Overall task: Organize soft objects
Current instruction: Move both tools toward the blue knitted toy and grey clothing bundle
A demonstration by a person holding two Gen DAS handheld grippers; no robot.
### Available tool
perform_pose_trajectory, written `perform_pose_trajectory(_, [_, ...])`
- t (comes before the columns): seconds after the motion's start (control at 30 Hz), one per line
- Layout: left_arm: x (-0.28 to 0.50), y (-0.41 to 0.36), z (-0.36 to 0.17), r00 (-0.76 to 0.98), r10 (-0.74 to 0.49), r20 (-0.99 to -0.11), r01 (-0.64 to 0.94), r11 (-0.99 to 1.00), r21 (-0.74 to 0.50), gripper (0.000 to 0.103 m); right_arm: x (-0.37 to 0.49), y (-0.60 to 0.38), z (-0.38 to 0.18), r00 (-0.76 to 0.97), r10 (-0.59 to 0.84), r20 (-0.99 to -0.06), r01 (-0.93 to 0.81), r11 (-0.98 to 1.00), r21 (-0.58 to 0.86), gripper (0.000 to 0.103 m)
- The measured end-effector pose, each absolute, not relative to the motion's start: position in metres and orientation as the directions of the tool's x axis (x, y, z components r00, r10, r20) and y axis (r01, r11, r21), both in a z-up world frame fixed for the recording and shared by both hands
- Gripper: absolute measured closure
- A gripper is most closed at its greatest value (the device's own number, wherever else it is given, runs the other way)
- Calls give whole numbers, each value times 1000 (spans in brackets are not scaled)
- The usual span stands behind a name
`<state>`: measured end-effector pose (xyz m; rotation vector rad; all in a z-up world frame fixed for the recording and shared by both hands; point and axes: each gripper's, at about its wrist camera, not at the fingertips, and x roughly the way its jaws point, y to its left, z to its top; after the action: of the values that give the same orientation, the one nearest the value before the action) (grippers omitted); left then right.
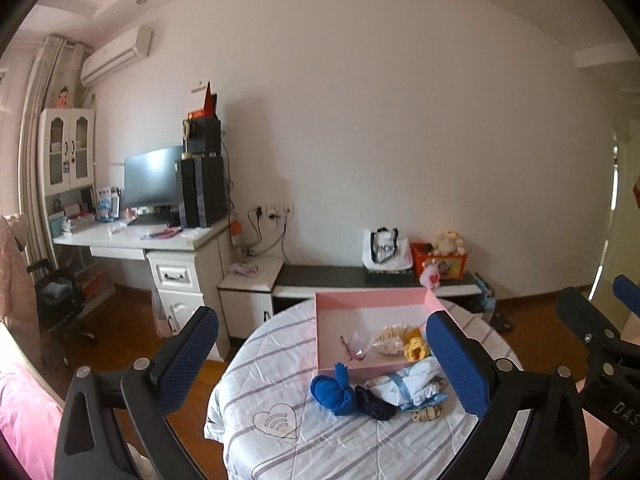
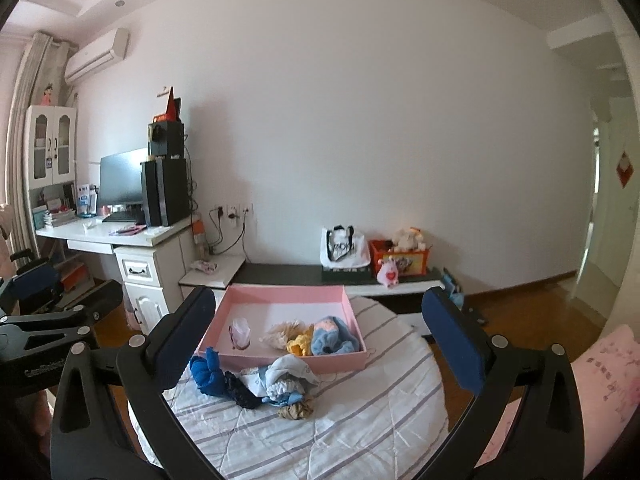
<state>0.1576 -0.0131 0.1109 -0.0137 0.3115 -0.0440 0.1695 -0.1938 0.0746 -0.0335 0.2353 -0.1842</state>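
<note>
Your left hand-held gripper point(image 1: 320, 364) and right hand-held gripper point(image 2: 320, 344) both hang wide open, holding nothing, above the striped quilt point(image 2: 360, 432). The loose pile lies ahead between the fingers: blue cloth point(image 2: 208, 376), dark piece point(image 2: 240, 394), pale bundle point(image 2: 286, 372), tan scrunchie point(image 2: 296, 411). The pink box point(image 2: 276, 360) sits just beyond, with yellow and blue items inside.
</note>
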Motion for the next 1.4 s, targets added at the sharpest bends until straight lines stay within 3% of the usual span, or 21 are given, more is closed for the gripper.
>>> perform_pose_trajectory(0.73, [150,-24,104,961,-28,-274,28,1000,-4,0,155,-192,78,958,-195,-211,186,981,-62,0])
perform_pose_trajectory(1.4, [185,-17,90,937,-18,-349,16,1000,-10,0,182,-201,60,937,-201,-286,189,980,-70,0])
